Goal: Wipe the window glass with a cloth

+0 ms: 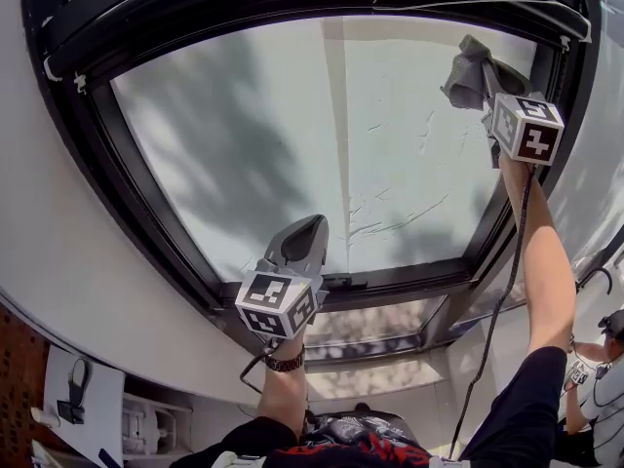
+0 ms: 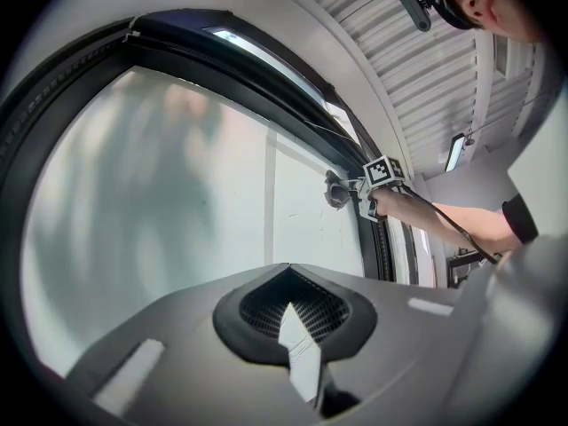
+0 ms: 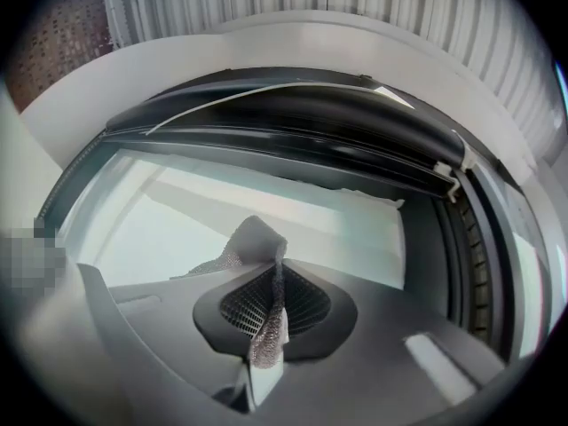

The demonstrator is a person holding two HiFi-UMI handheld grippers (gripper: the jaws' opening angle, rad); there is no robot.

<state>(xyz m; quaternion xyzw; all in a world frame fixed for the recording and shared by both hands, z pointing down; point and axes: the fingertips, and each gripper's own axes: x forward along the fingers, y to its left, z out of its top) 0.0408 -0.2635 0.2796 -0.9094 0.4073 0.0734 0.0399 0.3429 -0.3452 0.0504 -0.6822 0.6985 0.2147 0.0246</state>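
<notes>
A large window pane (image 1: 292, 144) in a black frame fills the head view, with smear marks at its lower right. A grey cloth (image 1: 466, 71) is pressed near the pane's top right corner, and my right gripper (image 1: 480, 78) is shut on it. In the right gripper view the cloth (image 3: 257, 264) runs out between the closed jaws toward the glass (image 3: 177, 229). My left gripper (image 1: 304, 240) hangs low by the bottom frame, jaws together and holding nothing. The left gripper view shows the glass (image 2: 177, 193) and the far right gripper (image 2: 355, 192) with the cloth (image 2: 335, 189).
The black window frame (image 1: 127, 193) rims the pane, with a latch (image 1: 341, 282) on the bottom rail. A white cord (image 3: 266, 91) runs along the top frame. White wall (image 1: 58, 261) surrounds the window. Another person (image 1: 595, 388) is at lower right.
</notes>
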